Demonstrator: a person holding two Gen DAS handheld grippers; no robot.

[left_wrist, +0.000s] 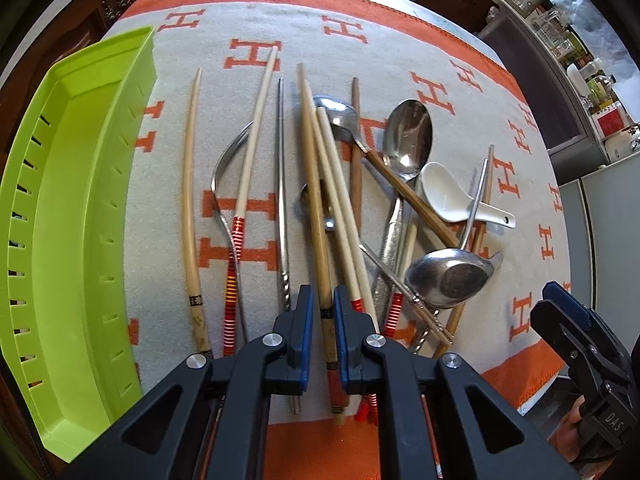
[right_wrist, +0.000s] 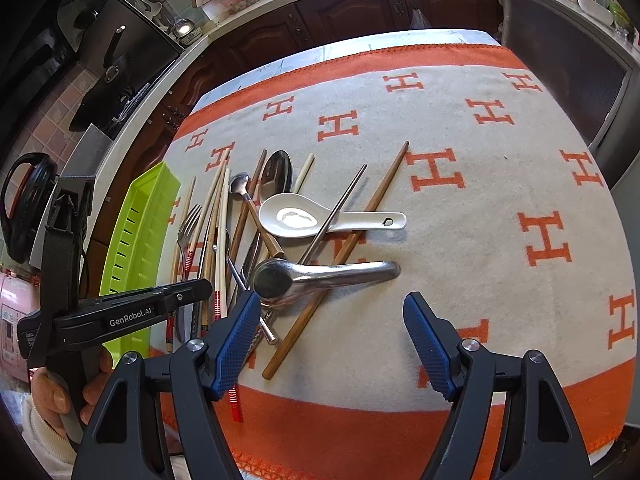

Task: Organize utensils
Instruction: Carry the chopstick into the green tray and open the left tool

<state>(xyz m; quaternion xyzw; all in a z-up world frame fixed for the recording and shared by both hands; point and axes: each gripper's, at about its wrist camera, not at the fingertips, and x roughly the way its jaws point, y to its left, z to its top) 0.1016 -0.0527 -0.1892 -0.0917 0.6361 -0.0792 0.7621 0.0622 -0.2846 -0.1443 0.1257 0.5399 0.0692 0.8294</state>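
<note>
Left gripper [left_wrist: 323,316] fingers narrowed around a tan bamboo chopstick [left_wrist: 316,216], right gripper [right_wrist: 332,340] fingers spread wide above the orange-and-cream blanket-covered table [right_wrist: 460,280], lime-green slotted plastic tray [left_wrist: 72,216] at left.

Bright even daylight, soft shadows, glare on steel spoons [left_wrist: 408,136] ahead of the claw, heavy fisheye bending, dark vignetted corners
</note>
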